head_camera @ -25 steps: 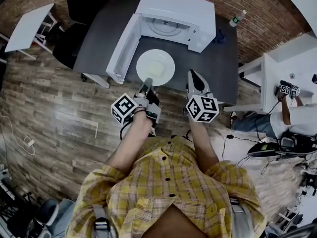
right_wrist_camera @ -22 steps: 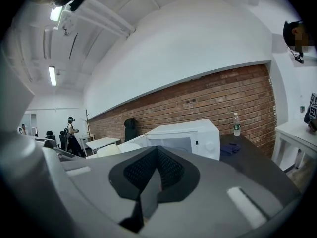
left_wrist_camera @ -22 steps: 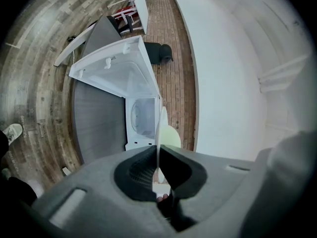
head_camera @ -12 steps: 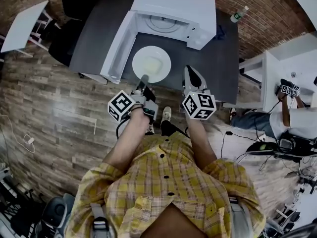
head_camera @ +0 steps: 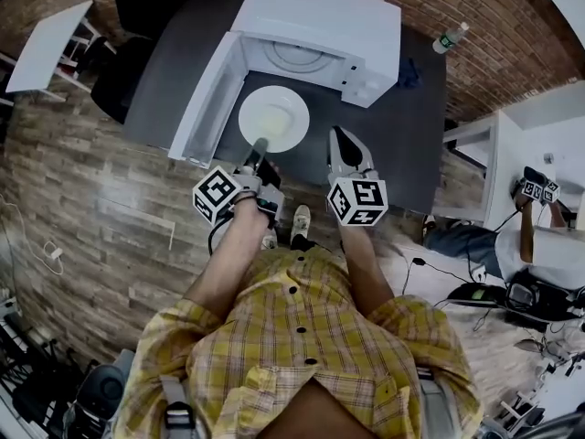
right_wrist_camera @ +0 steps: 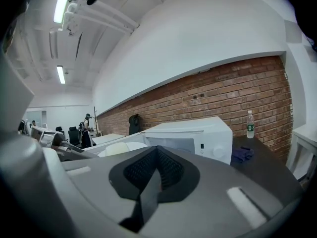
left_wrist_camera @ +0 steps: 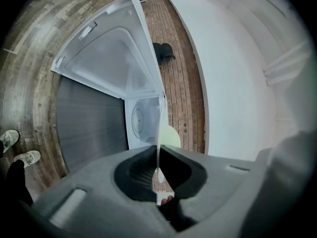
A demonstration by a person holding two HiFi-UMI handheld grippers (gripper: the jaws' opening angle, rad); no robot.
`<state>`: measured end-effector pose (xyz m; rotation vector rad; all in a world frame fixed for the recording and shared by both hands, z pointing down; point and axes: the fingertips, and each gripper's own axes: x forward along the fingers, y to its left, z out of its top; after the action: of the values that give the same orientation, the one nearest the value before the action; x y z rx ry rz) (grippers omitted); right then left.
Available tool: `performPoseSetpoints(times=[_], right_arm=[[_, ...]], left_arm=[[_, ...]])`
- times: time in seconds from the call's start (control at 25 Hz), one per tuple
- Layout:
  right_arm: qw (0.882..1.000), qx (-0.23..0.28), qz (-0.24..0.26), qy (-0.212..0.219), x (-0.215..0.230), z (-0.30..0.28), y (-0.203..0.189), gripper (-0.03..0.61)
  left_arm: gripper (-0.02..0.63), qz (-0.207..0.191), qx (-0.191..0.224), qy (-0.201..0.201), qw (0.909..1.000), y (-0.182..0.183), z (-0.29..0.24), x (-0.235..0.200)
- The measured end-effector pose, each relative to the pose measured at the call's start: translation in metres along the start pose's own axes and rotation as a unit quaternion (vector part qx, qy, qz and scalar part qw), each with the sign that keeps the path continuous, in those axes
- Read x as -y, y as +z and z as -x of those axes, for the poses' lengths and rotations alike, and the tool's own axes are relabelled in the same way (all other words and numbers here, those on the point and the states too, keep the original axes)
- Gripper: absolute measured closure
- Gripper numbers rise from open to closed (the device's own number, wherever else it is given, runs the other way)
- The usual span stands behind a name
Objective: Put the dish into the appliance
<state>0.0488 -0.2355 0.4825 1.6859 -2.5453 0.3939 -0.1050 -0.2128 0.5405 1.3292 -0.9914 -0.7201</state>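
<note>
Fingers [left_wrist_camera: 138,168] of our left gripper [left_wrist_camera: 158,151] are pinching the smooth round dish [head_camera: 273,117] by its near rim. The ribbed jaws of our right gripper [right_wrist_camera: 157,152] are touching, empty.

surf: dark tbl [head_camera: 411,144] | on it: white microwave [head_camera: 320,26], door open | bottle [head_camera: 449,37] far R corner | blue cloth [head_camera: 409,72] by microwave
</note>
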Motion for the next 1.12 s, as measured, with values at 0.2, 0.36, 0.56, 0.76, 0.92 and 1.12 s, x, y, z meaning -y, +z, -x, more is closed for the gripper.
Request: performPoseSetpoints(times=[0.2, 0.36, 0.56, 0.76, 0.92, 1.12], right_arm=[[1.000, -0.008, 0.001, 0.001, 0.019, -0.018, -0.002, 0.574], [1.000, -0.012, 0.000, 0.005, 0.029, -0.029, -0.002, 0.574], [1.000, -0.018, -0.002, 0.012, 0.034, -0.042, -0.006, 0.574], [1.000, -0.023, -0.004, 0.015, 0.038, -0.052, -0.009, 0.574], [0.999, -0.029, -0.007, 0.012, 0.044, -0.057, -0.015, 0.574], [0.999, -0.035, -0.006, 0.012, 0.048, -0.061, -0.021, 0.574]], left_arm=[[0.603, 0.002, 0.001, 0.005, 1.0000, 0.003, -0.027, -0.006], [0.603, 0.002, -0.004, 0.011, 0.9999, 0.005, -0.050, -0.015], [0.603, 0.006, 0.000, 0.018, 0.9998, 0.010, -0.077, -0.026], [0.604, 0.000, 0.005, 0.024, 0.9997, 0.013, -0.099, -0.038], [0.604, 0.008, 0.014, 0.023, 0.9996, 0.015, -0.112, -0.046], [0.604, 0.008, 0.017, 0.032, 0.9993, 0.018, -0.127, -0.059]])
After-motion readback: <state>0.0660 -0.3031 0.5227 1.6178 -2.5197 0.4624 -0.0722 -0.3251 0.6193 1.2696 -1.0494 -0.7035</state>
